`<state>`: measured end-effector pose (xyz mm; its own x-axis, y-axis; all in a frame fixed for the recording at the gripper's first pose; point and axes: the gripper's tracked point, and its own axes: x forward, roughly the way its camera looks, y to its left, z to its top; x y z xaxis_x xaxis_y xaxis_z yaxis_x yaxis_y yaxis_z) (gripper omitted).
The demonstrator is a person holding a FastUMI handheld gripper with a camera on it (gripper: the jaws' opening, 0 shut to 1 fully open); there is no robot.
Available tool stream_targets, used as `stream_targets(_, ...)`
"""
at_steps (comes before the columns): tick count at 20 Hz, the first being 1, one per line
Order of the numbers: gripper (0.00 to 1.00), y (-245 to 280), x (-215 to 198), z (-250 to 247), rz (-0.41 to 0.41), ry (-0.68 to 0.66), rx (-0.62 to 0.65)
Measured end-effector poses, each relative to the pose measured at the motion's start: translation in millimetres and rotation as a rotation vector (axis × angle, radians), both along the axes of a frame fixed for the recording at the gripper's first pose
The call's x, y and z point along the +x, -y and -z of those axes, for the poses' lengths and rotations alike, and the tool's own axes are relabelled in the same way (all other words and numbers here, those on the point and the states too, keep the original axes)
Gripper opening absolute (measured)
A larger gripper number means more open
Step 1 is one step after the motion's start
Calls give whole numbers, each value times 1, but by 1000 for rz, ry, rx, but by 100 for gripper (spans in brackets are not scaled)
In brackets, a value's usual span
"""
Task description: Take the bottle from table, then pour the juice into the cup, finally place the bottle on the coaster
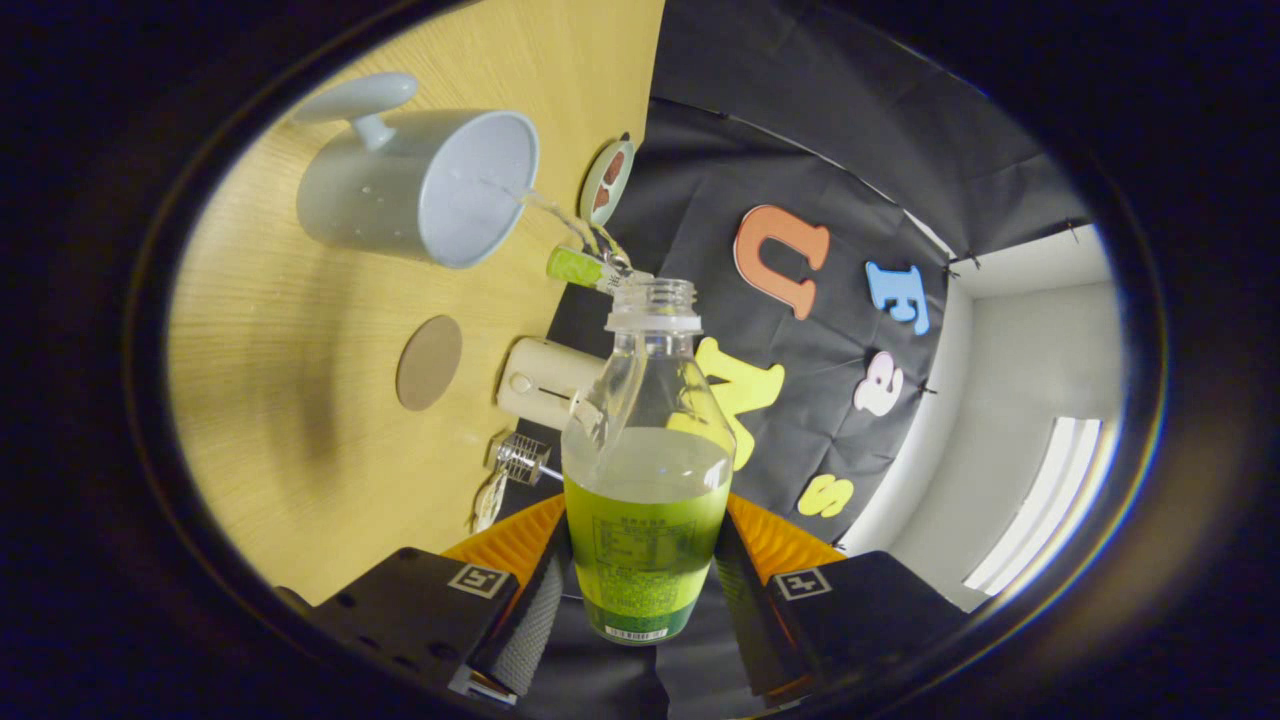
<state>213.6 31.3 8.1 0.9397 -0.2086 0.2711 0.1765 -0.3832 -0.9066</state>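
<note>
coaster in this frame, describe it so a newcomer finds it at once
Start at the wooden table. Find the pale blue cup that the bottle, clamped in the gripper, pours into. The coaster lies beside that cup: a flat brown disc, the one bare thin round thing there.

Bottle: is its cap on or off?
Off. The bottle, held in the tongs, has a bare neck, and liquid streams into the cup.

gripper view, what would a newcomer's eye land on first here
First the clear bottle of green juice, clamped between the claw fingers, with its open neck pointing ahead. Next, the thin stream leaving its mouth into the pale blue cup beyond it on the wooden table. Then the round brown coaster, bare on the table between cup and claw.
</note>
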Motion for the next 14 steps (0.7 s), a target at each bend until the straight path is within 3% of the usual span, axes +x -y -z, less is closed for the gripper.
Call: stream_targets(14,81,-5,-3,1,21,30,-128)
